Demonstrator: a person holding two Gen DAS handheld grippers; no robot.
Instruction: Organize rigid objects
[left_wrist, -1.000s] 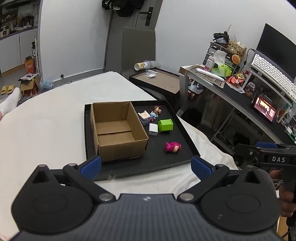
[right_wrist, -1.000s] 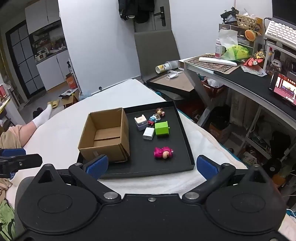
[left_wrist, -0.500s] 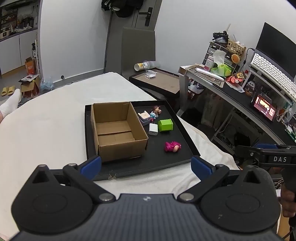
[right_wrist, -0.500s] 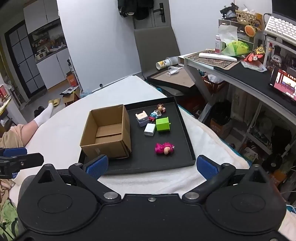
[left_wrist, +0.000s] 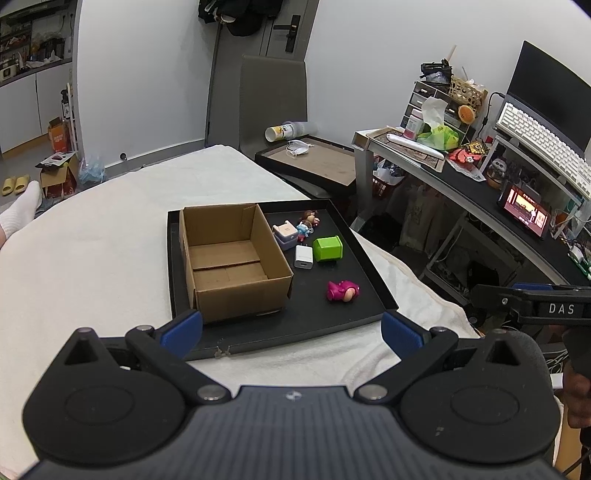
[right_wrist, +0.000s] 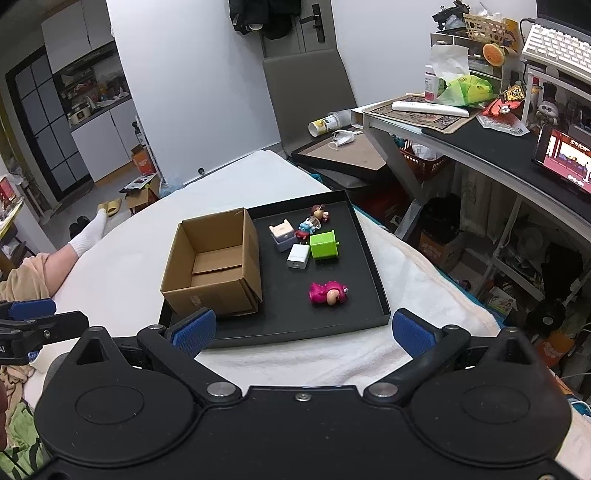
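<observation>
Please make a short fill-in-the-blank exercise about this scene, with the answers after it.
1. The cardboard box on the black tray is ____ inside.
2. The toy lying alone nearest the grippers is ____ in colour.
3. The white charger lies right beside the ____ cube.
4. The left gripper and the right gripper both have their jaws ____.

Missing words: empty; pink; green; open

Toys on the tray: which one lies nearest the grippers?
The pink figure, lying alone toward the black tray's near edge; the other small items cluster farther back beside the cardboard box.
</observation>
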